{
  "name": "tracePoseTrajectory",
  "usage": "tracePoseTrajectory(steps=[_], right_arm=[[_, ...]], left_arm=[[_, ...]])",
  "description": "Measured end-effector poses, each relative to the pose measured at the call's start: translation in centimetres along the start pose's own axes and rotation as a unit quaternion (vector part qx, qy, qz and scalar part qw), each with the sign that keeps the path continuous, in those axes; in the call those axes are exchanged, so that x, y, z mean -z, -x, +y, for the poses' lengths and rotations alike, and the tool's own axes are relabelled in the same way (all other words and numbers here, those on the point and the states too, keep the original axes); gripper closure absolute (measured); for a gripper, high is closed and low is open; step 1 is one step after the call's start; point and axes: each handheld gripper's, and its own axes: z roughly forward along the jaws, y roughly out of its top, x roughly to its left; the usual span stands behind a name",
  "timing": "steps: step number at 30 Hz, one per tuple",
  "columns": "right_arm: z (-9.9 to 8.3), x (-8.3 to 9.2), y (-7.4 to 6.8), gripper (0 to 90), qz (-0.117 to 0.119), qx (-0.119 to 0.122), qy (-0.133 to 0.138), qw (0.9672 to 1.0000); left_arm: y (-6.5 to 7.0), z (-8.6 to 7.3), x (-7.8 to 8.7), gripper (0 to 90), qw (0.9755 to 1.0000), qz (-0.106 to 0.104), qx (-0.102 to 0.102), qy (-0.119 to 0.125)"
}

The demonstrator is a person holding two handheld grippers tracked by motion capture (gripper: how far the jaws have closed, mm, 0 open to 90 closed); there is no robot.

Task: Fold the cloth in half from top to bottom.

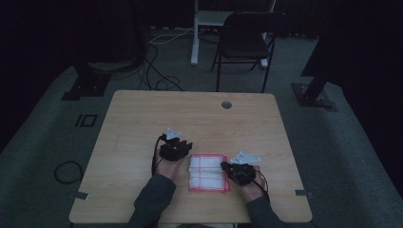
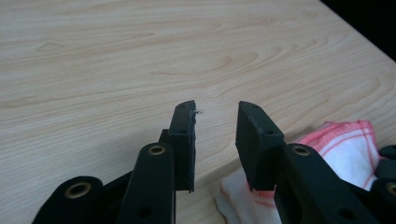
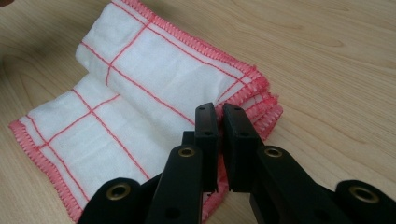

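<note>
The right gripper pinched the folded white cloth with red grid lines; the left gripper stood half open, empty, beside it.

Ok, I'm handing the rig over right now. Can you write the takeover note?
Left gripper: open, nothing between the jaws, over bare table just left of the cloth.
Right gripper: shut on the cloth's right edge, pinching the stacked layers.
Red-trimmed white cloth: folded, lying flat near the front of the table between the two hands.
Done: cloth folded over into layers.
Left: probably a last fold or a release; check the edges line up first.
</note>
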Motion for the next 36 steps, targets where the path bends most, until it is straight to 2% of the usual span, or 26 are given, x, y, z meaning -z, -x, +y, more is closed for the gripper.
tracePoseTrajectory(steps=[3, 6, 9, 11, 14, 18, 25, 30, 36], right_arm=[[0.0, 0.0, -0.1, 85.4, -0.002, 0.003, 0.0, 1.0], [0.0, 0.0, 0.0, 85.1, -0.002, 0.002, 0.001, 1.0], [0.0, 0.1, 0.0, 84.9, -0.002, 0.002, 0.001, 1.0], [0.0, 0.1, 0.0, 84.6, -0.002, 0.002, 0.002, 1.0], [-0.1, 0.1, -0.1, 82.5, -0.003, 0.003, 0.002, 1.0], [-0.1, 0.4, 0.0, 74.2, -0.01, 0.001, 0.005, 0.9999], [-0.2, 0.7, 0.2, 65.4, -0.01, -0.007, 0.008, 0.9999], [-0.2, 0.9, 0.2, 63.0, -0.01, -0.009, 0.011, 0.9998], [-0.2, 1.3, 0.0, 60.9, -0.01, -0.007, 0.014, 0.9998]], left_arm=[[-0.1, 0.0, -0.8, 68.3, 0.9999, 0.001, 0.004, -0.016], [0.0, -0.4, -1.3, 67.7, 0.9995, -0.006, 0.005, -0.029], [0.3, -0.9, -1.4, 66.9, 0.9991, -0.016, -0.003, -0.04], [0.6, -1.2, -1.2, 66.9, 0.999, -0.023, 0.001, -0.039], [1.0, -1.7, -0.9, 66.9, 0.9988, -0.028, -0.003, -0.039], [1.2, -2.1, 0.0, 66.9, 0.9988, -0.035, -0.002, -0.034], [1.7, -2.6, 1.6, 66.7, 0.9988, -0.046, -0.005, -0.016], [2.2, -3.3, 2.6, 66.5, 0.9983, -0.057, -0.005, -0.006], [2.8, -4.3, 3.2, 66.5, 0.9977, -0.067, -0.011, -0.004]])
